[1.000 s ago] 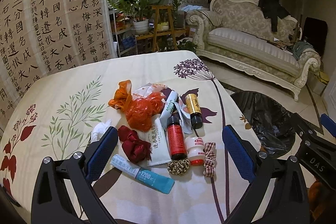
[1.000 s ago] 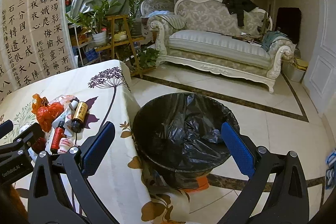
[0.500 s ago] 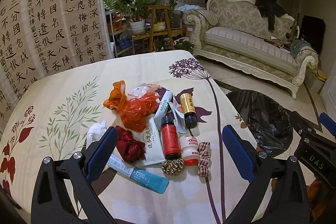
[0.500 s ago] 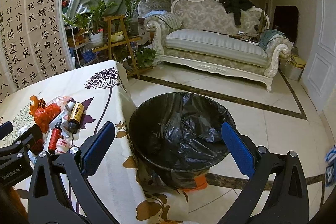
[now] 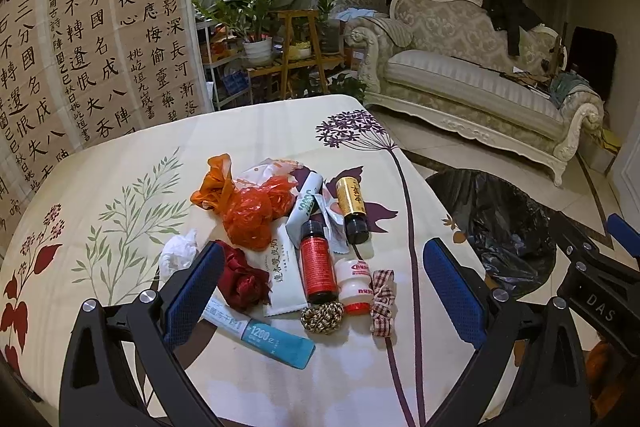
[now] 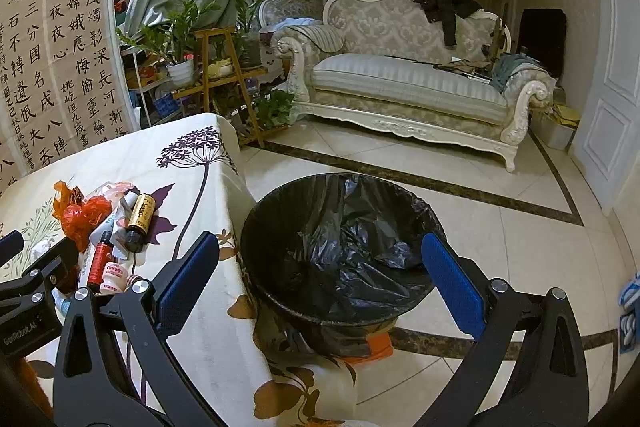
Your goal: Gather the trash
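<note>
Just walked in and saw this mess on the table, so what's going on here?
A person is clearing trash with a claw in each hand. The left claw hangs open over the pile on the table: an orange bag, a red bottle, a gold bottle, a blue packet. The right claw is open and empty over the black-lined bin beside the table. Neither claw holds anything.

Trash heap (image 5: 296, 243) mid-table, pieces touching or overlapping: crumpled orange plastic bag (image 5: 248, 211) at far side; white tissue wad (image 5: 176, 253) at left; dark red crumpled wrapper (image 5: 242, 277); teal-and-white tube (image 5: 260, 333) flat at near edge; red-label bottle (image 5: 318, 263) and gold-label bottle (image 5: 352, 205) lying down; small white bottle (image 5: 356, 285) upright. Black-lined bin (image 6: 340, 247) on floor just beside table edge, open.
</note>
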A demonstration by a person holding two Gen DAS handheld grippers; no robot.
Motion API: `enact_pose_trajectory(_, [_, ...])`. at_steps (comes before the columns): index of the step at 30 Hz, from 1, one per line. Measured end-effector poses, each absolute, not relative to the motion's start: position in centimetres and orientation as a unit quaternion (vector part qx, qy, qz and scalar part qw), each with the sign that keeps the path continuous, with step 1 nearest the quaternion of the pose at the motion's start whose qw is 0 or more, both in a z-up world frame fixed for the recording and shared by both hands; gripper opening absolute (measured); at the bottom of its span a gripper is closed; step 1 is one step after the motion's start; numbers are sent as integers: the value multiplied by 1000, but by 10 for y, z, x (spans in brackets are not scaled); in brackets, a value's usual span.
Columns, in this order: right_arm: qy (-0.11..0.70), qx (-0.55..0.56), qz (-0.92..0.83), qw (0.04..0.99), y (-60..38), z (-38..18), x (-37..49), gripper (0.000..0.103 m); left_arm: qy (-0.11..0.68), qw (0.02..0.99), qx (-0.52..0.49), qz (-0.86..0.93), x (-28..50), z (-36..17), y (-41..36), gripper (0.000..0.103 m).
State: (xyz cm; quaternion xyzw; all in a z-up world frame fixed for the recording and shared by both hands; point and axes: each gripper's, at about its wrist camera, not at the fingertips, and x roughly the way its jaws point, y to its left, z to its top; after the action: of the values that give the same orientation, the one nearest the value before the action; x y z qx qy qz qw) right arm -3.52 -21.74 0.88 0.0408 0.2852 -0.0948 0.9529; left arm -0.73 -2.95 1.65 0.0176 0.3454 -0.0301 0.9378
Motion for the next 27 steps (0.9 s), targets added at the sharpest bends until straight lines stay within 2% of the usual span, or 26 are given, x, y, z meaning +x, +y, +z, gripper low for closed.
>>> enact_pose_trajectory(27, [287, 43, -97, 952, -222, 7, -35, 99, 345, 938, 19, -31, -8, 15, -32, 97])
